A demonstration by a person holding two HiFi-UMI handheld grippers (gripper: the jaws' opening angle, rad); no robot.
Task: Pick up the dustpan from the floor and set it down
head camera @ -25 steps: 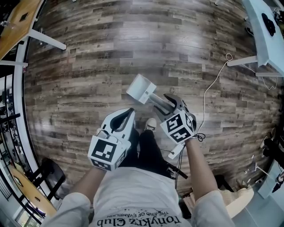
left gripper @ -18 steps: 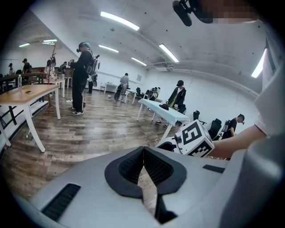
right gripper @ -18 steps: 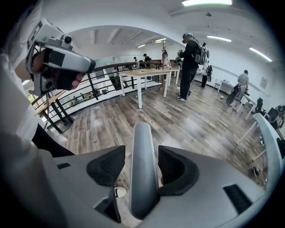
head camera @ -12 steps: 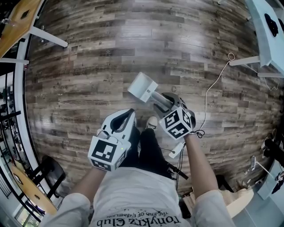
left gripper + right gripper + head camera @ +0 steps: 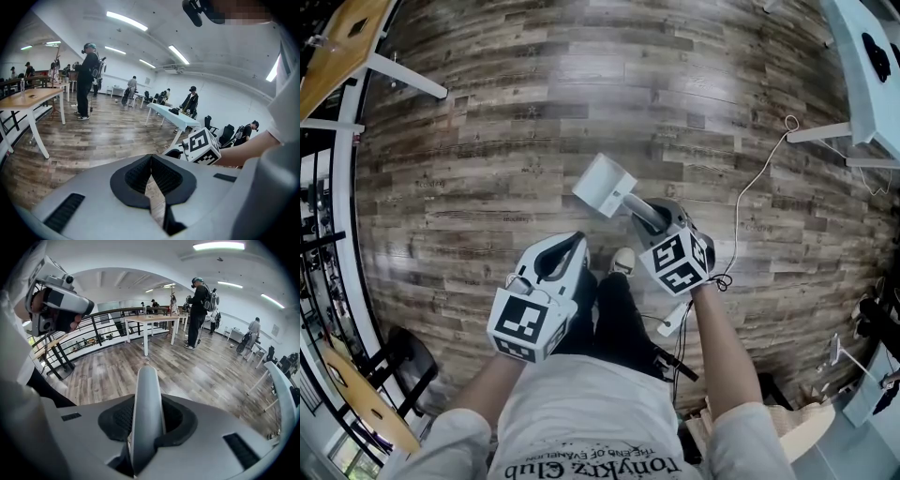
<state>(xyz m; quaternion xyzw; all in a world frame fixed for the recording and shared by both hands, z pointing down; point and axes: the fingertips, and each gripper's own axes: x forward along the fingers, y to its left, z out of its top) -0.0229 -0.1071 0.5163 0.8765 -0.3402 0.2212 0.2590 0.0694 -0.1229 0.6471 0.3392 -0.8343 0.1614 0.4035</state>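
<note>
Over the wood floor, the right hand-held gripper has just been closing its jaws on the handle of the dustpan. The left hand-held gripper is closed and empty.

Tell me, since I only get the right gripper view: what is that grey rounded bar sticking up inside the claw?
Observer: The head view shows it is the handle of a dustpan. Its white pan is at the far end, over the wood floor.
Operator: Is the claw really gripping it?
Observer: Yes. The right claw has just been closing with the handle inside it. From above, it grips the end farthest from the pan.
Operator: And the other claw?
Observer: The left claw is shut and empty. It is held beside the right one, clear of the dustpan.
</note>
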